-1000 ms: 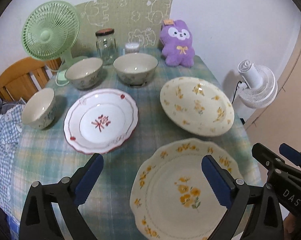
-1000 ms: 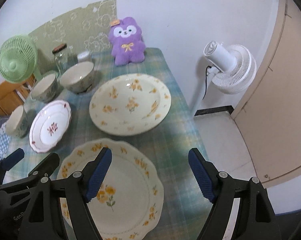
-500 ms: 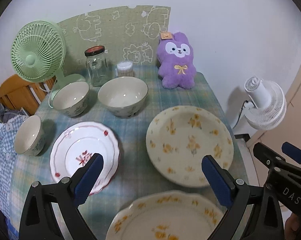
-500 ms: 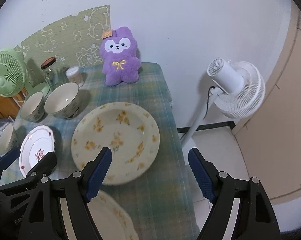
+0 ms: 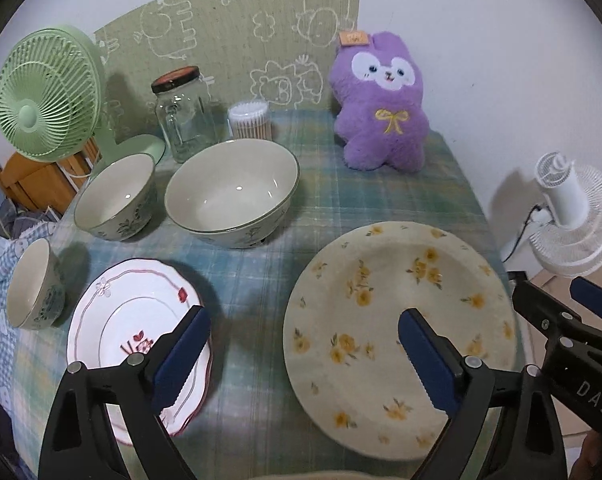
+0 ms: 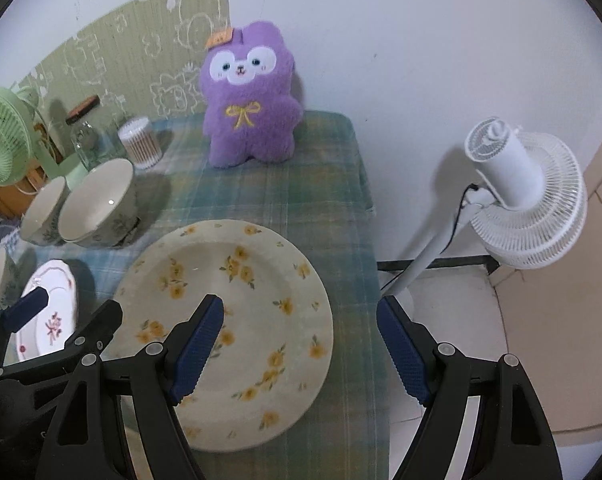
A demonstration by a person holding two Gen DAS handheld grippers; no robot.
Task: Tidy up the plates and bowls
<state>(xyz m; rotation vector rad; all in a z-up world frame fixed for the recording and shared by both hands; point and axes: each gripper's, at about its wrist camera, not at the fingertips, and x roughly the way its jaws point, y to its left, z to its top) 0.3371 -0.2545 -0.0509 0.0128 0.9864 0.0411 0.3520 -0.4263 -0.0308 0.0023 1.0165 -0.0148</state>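
Both grippers, left gripper (image 5: pixel 303 354) and right gripper (image 6: pixel 299 344), hang with fingers apart and empty; the left gripper's have just narrowed slightly, likely readying for the yellow-flowered plate (image 5: pixel 397 320) lying flat beneath its fingers.

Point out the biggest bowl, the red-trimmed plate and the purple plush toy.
biggest bowl (image 5: pixel 231 196), left wrist view, inner wall
red-trimmed plate (image 5: pixel 125 304), left wrist view, upper face
purple plush toy (image 6: pixel 249 120), right wrist view, chest bow

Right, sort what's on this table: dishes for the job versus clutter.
For the job: yellow-flowered plate, red-trimmed plate, large bowl, medium bowl, small bowl.
Clutter: green fan, glass jar, cotton swabs, purple plush.
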